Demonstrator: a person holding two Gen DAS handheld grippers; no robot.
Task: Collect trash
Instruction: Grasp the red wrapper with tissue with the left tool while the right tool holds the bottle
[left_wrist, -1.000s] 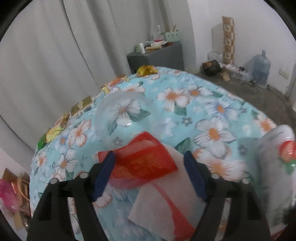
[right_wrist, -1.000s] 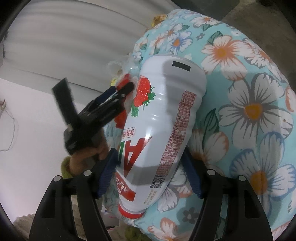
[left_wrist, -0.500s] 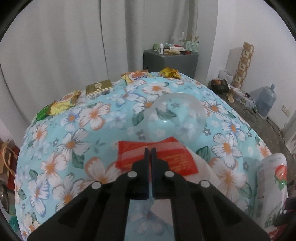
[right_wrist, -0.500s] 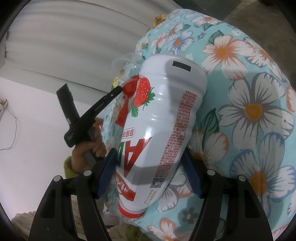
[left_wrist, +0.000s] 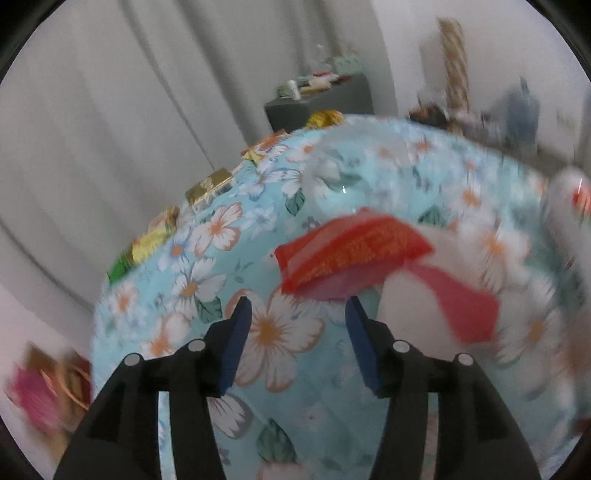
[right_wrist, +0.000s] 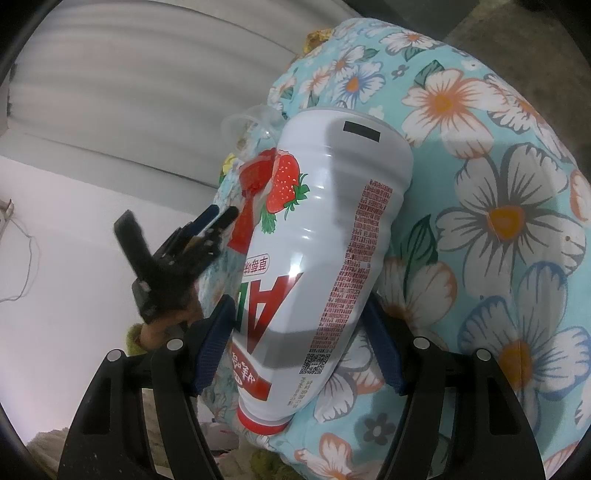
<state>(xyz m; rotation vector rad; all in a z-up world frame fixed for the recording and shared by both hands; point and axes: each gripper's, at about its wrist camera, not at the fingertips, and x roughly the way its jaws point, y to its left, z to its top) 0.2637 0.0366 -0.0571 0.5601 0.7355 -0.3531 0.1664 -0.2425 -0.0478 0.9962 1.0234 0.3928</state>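
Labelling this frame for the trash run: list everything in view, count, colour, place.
tablecloth: 1, light blue floral, covers table
red wrapper: 1, on cloth, just beyond left fingertips
white paper: 1, under the wrapper
clear plastic piece: 1, behind wrapper
gold and green wrappers: several, far table edge
bottle: 1, white with strawberry print, red cap, between the right pads
grey cabinet: 1, by curtain
left gripper: jaws just opened, nothing between them
right gripper: shut on bottle

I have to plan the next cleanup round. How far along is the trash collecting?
Nothing looks collected yet. In hand: the right gripper is clamped on the white bottle. The left gripper, jaws just reopened and empty, sits short of the red wrapper. Left: that wrapper, the napkin and the snack packets along the far edge.
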